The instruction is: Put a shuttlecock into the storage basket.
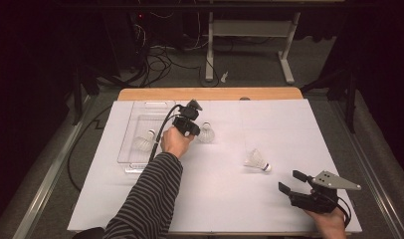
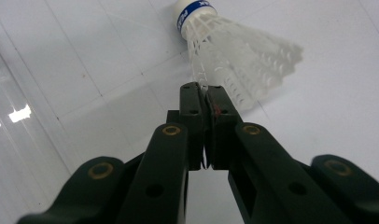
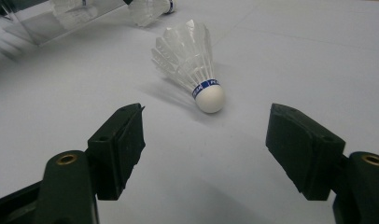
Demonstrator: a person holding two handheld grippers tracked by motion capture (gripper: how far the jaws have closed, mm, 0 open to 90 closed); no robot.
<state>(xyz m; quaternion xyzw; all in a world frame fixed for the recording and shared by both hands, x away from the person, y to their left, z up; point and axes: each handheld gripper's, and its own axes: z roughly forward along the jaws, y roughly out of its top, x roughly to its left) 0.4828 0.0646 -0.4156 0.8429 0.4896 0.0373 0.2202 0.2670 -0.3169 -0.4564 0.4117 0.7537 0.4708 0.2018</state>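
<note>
1. The left claw [image 1: 191,121] sits left of centre in the high view, its jaws pressed together and pinching a thin white feather edge.
2. The left hand [image 1: 174,142] grips it from below, with a striped sleeve [image 1: 148,199] rising from the bottom edge.
3. The right claw [image 1: 293,182] lies in the lower right of the frame, jaws spread wide and pointing up-left.
4. The right hand [image 1: 331,223] holds it at the bottom edge.

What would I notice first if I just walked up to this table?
Probably the white shuttlecock lying alone mid-table, right in front of the wide-open right tool. Then the left tool, pinching another shuttlecock by its feathers beside the clear plastic tray, where a third shuttlecock sits.
</note>
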